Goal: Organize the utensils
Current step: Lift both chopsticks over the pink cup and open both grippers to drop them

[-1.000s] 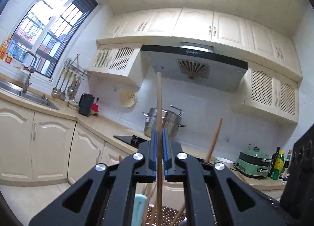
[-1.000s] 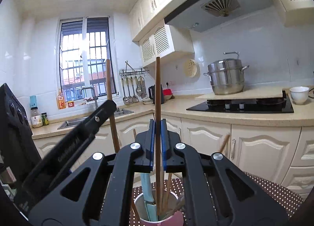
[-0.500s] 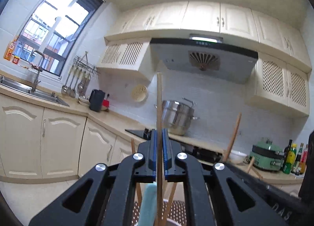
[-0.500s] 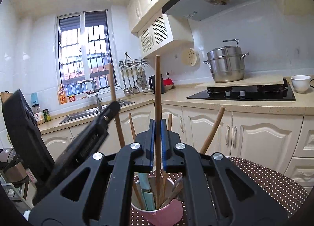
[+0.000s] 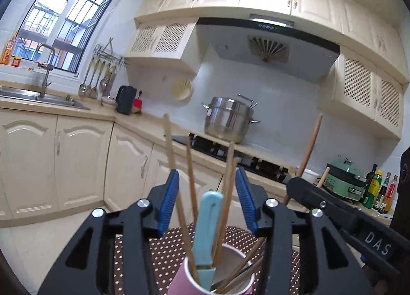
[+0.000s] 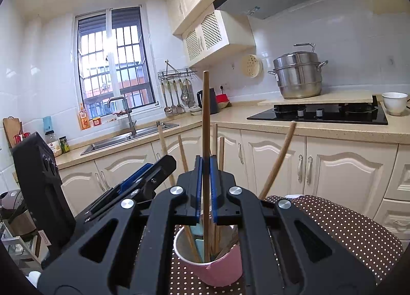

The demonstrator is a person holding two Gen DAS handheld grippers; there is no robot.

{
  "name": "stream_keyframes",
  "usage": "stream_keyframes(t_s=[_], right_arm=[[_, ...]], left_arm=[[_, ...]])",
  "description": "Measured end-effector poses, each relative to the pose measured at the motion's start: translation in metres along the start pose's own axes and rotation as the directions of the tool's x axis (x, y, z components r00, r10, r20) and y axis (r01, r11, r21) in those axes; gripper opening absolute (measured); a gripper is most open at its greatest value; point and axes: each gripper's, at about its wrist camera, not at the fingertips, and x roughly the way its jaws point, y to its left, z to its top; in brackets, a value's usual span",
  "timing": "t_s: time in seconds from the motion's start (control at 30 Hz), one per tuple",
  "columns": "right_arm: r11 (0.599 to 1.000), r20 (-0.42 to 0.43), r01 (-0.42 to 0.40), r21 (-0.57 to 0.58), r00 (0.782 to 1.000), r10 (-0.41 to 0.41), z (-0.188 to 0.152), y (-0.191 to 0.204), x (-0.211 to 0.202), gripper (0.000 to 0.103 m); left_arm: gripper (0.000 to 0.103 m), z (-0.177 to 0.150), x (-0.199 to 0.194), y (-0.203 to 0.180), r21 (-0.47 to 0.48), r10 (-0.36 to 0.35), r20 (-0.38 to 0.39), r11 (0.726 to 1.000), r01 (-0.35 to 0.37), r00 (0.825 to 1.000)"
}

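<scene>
Above the pink cup (image 6: 212, 266) on the dotted cloth (image 6: 346, 228), the left gripper (image 5: 207, 200) is spreading its jaws around loose chopsticks (image 5: 191, 174), while the right gripper (image 6: 205, 187) pinches one upright chopstick (image 6: 205, 115).

Chopsticks (image 6: 190, 237) in cup (image 6: 220, 266) on dotted cloth (image 6: 353, 231).

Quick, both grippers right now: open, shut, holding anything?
Left gripper: jaws opening, gripping nothing.
Right gripper: shut on a wooden chopstick above the pink cup.
</scene>
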Motion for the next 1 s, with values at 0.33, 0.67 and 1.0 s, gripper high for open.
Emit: stream_keyframes(t_s=[0.33, 0.67, 1.0], right_arm=[[1.000, -0.054, 0.027, -0.017, 0.998, -0.027, -0.011, 0.005, 0.000, 0.007], [0.997, -0.093, 0.076, -0.016, 0.993, -0.077, -0.017, 0.009, -0.006, 0.010], [0.995, -0.059, 0.097, -0.002, 0.994, -0.097, -0.009, 0.015, -0.032, 0.063]], left_arm=[[0.051, -0.001, -0.011, 0.003, 0.085, 0.131, -0.099, 0.989, -0.123, 0.986], [0.055, 0.003, -0.029, 0.008, 0.110, 0.162, -0.147, 0.983, -0.147, 0.976], [0.060, 0.015, -0.062, -0.002, 0.169, 0.192, -0.118, 0.971, -0.171, 0.974]])
